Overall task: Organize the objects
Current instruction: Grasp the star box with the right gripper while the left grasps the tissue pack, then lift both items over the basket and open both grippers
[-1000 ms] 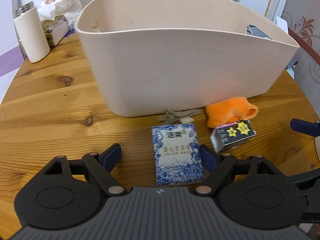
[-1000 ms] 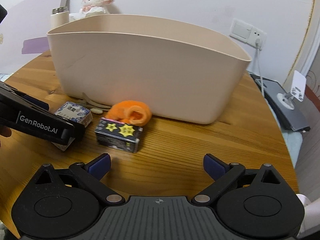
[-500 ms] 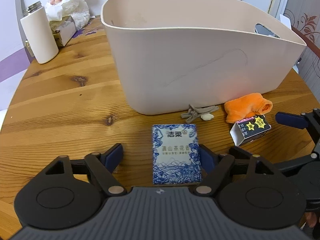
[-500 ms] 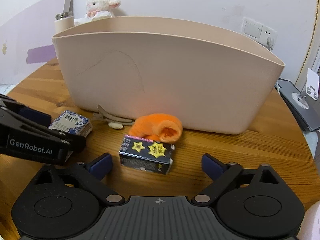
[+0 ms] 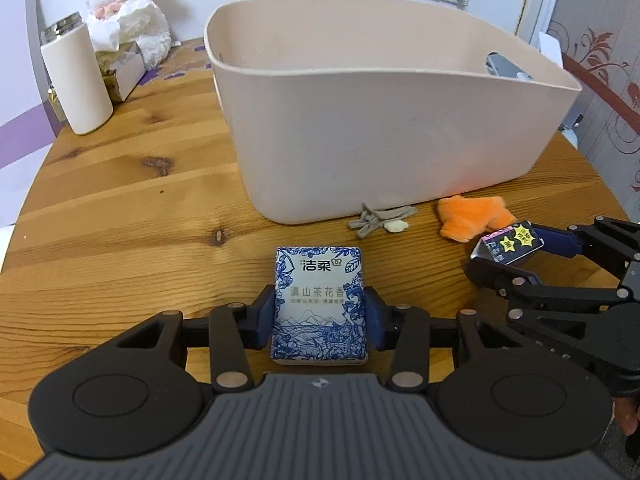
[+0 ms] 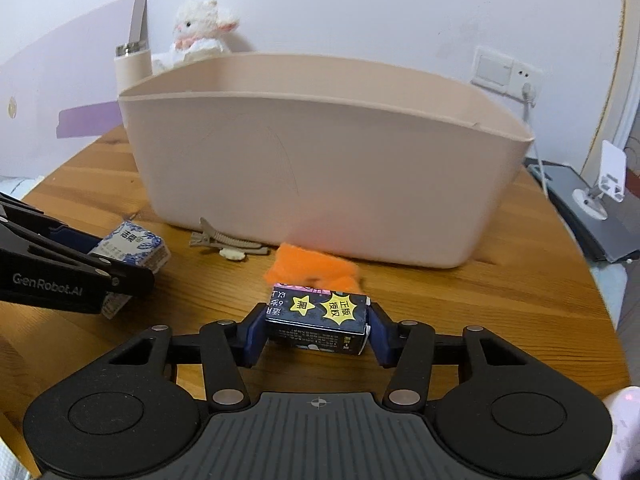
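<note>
Both grips are on. The left gripper (image 5: 320, 314) has its jaws clamped on the blue-and-white tissue pack (image 5: 319, 304), one blue pad against each long side, the pack's printed face up and its far end poking out ahead of the jaws. The right gripper (image 6: 317, 330) has its jaws closed on the black card box (image 6: 318, 319) with the yellow stars, pads on its two short ends, the box lying crosswise between them.

Straight ahead of both sets of jaws stands the beige storage bin (image 5: 400, 152), open at the top, its near wall high. Between the jaws and that wall lie the orange plush toy (image 6: 312, 268), touching the far side of the card box, and a grey hair clip (image 6: 226, 238), off to the left of the right jaws.

I'd say the step now is lift and carry into the bin. Best to rise straight up first so the box comes off the plush without dragging it, then clear the rim well before moving forward. The tissue pack looks soft and is held near its rear half, so its front may sag; keep it level. Whether either item is off the wooden table (image 5: 120, 208) yet, I cannot tell
</note>
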`<state>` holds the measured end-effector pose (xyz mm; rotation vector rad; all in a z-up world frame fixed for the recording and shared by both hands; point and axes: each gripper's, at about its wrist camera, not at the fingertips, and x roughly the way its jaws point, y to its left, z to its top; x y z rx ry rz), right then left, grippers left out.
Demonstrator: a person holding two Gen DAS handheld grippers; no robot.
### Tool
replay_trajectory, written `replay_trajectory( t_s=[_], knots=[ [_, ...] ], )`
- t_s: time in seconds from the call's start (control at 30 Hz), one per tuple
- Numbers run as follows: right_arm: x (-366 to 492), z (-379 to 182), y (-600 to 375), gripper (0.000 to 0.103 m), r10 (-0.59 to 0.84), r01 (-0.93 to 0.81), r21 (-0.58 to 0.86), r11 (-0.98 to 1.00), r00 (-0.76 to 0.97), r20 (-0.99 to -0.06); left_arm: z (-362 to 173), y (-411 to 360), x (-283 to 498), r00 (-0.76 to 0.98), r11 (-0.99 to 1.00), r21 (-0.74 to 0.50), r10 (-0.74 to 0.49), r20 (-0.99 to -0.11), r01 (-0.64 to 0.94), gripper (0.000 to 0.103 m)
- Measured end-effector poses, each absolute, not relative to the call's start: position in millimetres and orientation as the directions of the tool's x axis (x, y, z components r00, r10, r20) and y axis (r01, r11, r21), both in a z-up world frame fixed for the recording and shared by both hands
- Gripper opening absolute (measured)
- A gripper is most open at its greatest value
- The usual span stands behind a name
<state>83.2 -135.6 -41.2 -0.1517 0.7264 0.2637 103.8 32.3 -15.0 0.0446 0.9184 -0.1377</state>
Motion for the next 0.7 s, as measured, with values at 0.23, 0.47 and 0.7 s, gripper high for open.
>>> replay_trajectory(
  t_s=[0.23,0.47,0.7],
  knots=[
    [67,-15,-153,0.049,0.170,-0.268,-0.069,0.961,0.767,-0.619,9,32,91,0.639,0.988,-0.041,-0.126,-0.759,0.146,0.047],
    [64,19,-164,0.049,0.161,-0.235,-0.070,0.969,0.824,-0.543,40,33,84,0.698,0.987,-0.046,-0.140,-0.702,0.151,0.047],
    [70,49,-172,0.049,0.150,-0.207,-0.074,0.976,0.874,-0.463,78,33,84,0.760,0.986,-0.062,-0.160,-0.630,0.156,0.047]
  ],
)
